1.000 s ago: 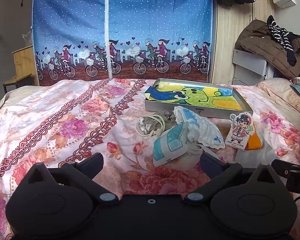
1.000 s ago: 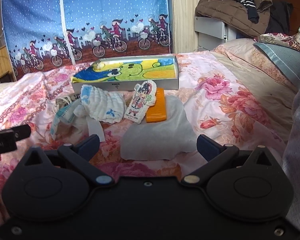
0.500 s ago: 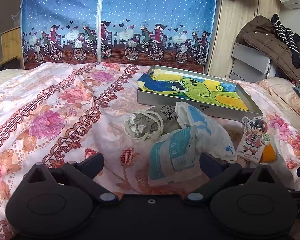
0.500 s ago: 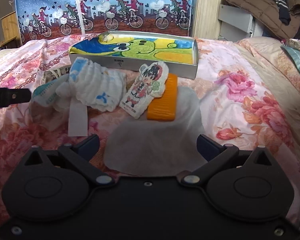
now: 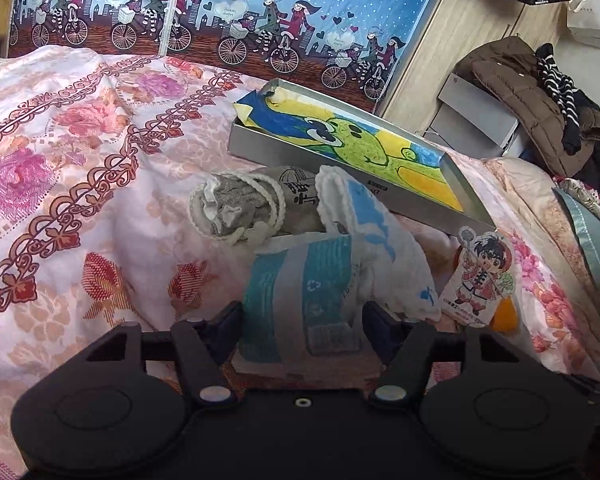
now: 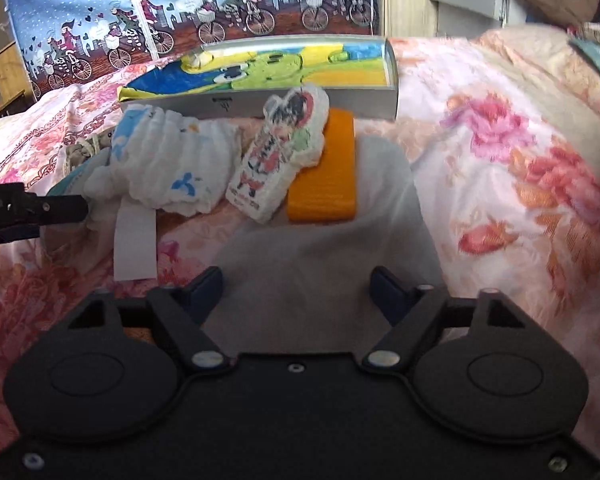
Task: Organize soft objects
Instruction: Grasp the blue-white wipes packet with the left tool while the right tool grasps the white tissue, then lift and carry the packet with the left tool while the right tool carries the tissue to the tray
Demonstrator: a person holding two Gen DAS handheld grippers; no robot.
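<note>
A shallow grey tray (image 5: 260, 148) lies on the flowered bed (image 5: 80, 200) at the far side of the pile; inside it a cloth printed with a green cartoon figure on yellow and blue (image 5: 364, 148) is spread flat and fills the bottom. Near the tray lie a grey drawstring pouch (image 5: 244, 204), a white crinkled cloth with blue marks (image 5: 380, 240), a teal-and-white plastic pack (image 5: 300, 300), a cartoon-figure cushion (image 6: 280, 160), an orange block (image 6: 328, 172) and a pale grey cloth (image 6: 320, 248). The left hand-held gripper (image 5: 302, 322) tilts downward, its jaws closing about the teal-and-white plastic pack, pads against its sides; the right hand-held gripper (image 6: 296, 288) tilts downward over the near edge of the pale grey cloth, jaws closing, fingers straddling the cloth without pinching it.
</note>
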